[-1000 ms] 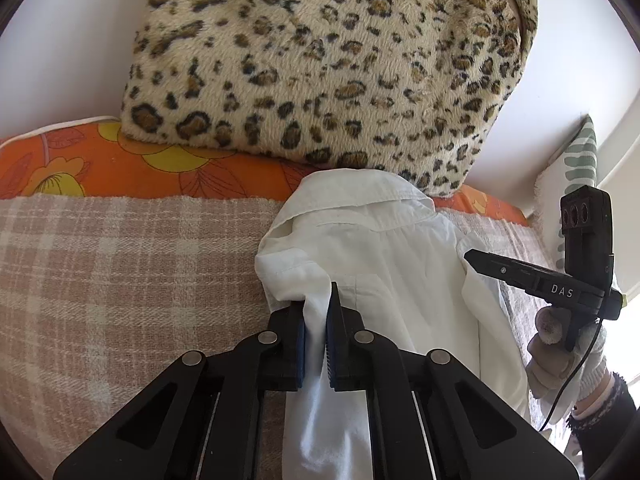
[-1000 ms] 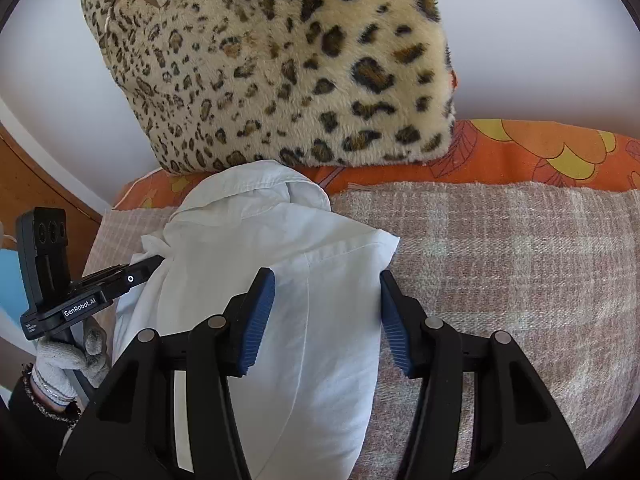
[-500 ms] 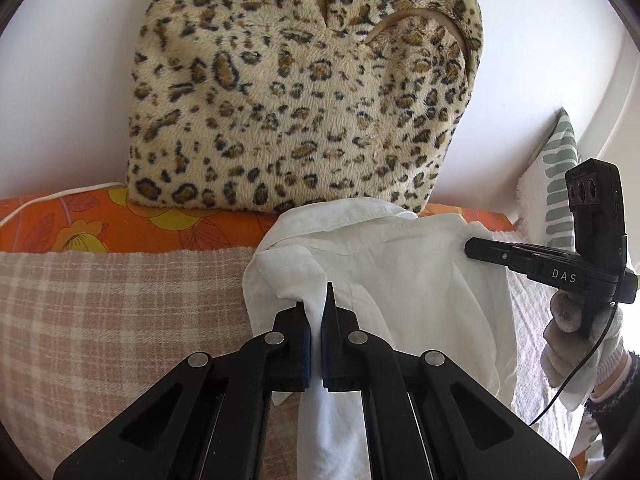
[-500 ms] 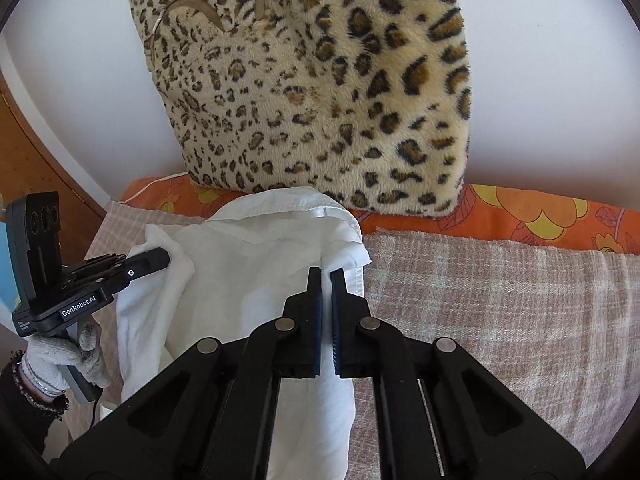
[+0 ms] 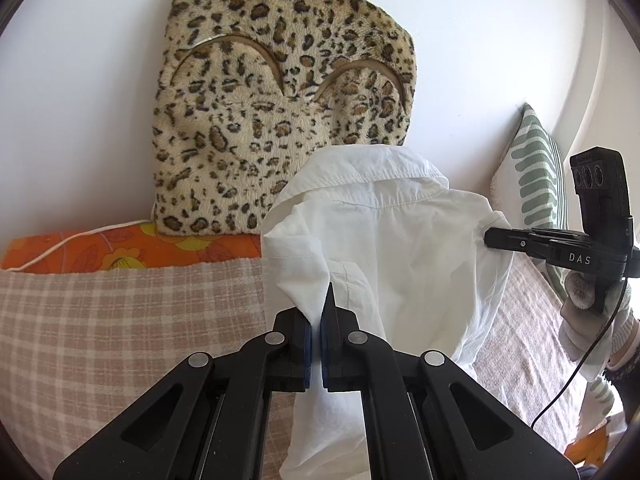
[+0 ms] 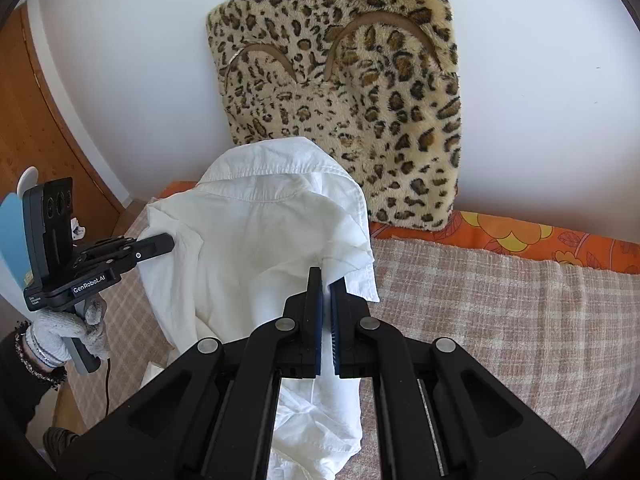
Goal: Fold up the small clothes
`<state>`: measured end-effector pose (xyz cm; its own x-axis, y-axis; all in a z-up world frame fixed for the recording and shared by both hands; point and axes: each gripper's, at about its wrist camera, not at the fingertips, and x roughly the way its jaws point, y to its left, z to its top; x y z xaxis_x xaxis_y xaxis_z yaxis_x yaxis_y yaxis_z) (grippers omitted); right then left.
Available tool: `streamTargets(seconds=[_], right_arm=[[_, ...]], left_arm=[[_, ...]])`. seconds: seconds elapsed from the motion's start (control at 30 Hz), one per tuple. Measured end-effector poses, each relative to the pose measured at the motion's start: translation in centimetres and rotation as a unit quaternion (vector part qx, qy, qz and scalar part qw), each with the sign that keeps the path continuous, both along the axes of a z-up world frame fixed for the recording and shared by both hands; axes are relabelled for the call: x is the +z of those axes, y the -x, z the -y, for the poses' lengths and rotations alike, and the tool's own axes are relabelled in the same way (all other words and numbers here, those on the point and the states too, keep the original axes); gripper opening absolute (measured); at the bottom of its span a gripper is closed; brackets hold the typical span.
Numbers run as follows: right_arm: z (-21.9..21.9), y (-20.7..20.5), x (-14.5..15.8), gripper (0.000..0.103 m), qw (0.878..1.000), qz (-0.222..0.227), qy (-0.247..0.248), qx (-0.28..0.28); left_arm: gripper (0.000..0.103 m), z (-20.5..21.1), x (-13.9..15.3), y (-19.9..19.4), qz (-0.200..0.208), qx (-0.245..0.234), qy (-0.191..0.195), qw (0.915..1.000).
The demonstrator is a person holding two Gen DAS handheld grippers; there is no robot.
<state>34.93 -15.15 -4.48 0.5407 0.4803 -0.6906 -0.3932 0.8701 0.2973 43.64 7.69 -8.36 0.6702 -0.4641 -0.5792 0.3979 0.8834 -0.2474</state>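
Holding up a small white shirt by its two shoulders, collar at the far top, over a bed covered with a pink-and-cream checked blanket.

Left gripper clamping its black fingers tight on a bunched fold at the shirt's left shoulder, cloth pinched between the blue pads. Right gripper likewise closing fully on the fabric at the right shoulder, with the sleeve hem sticking out just beside it.

Hanging loosely between the two grips, body of the shirt drooping toward the near edge, lower part trailing past the gripper frames.

Standing upright against the white wall at the far side, a leopard-print cushion, resting on an orange flowered sheet. Leaning at the far right, a green-striped pillow. Gripping each handle, a hand in a pale knitted glove.
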Motion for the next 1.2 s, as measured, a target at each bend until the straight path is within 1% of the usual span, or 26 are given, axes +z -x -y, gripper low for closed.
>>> streamTargets(seconds=[0.27,0.47,0.6,0.83,1.0,1.13,1.2], right_arm=[[0.5,6.0,0.5,0.004,1.0,0.009,0.011,0.01],[0.1,10.1,-0.1,0.004,0.999,0.016,0.028,0.018],[-0.4,12.9,-1.4,0.004,0.999,0.011,0.035,0.025],[-0.7,17.8,-4.7,0.004,0.998,-0.003,0.055,0.038],[-1.1,20.8,-6.8,0.004,0.995,-0.002,0.088,0.052],[-0.7,22.5,-8.0,0.005,0.991,0.006,0.123,0.049],[-0.4,23.6,-8.2,0.007,0.989,0.008,0.136,0.057]], left_arm=[[0.002,-0.3,0.5,5.3,0.014,-0.01,-0.013,0.9998],[0.002,-0.4,-0.4,8.7,0.018,-0.013,-0.018,0.9996],[0.002,-0.4,-1.7,11.0,0.015,-0.016,-0.019,0.9996],[0.002,-0.5,-4.4,15.2,0.004,-0.035,-0.043,0.9984],[0.003,0.0,-5.8,17.7,-0.001,-0.051,-0.088,0.9948],[0.006,0.4,-6.3,19.8,-0.002,-0.075,-0.138,0.9875],[0.007,0.1,-6.3,20.8,0.0,-0.083,-0.157,0.9841]])
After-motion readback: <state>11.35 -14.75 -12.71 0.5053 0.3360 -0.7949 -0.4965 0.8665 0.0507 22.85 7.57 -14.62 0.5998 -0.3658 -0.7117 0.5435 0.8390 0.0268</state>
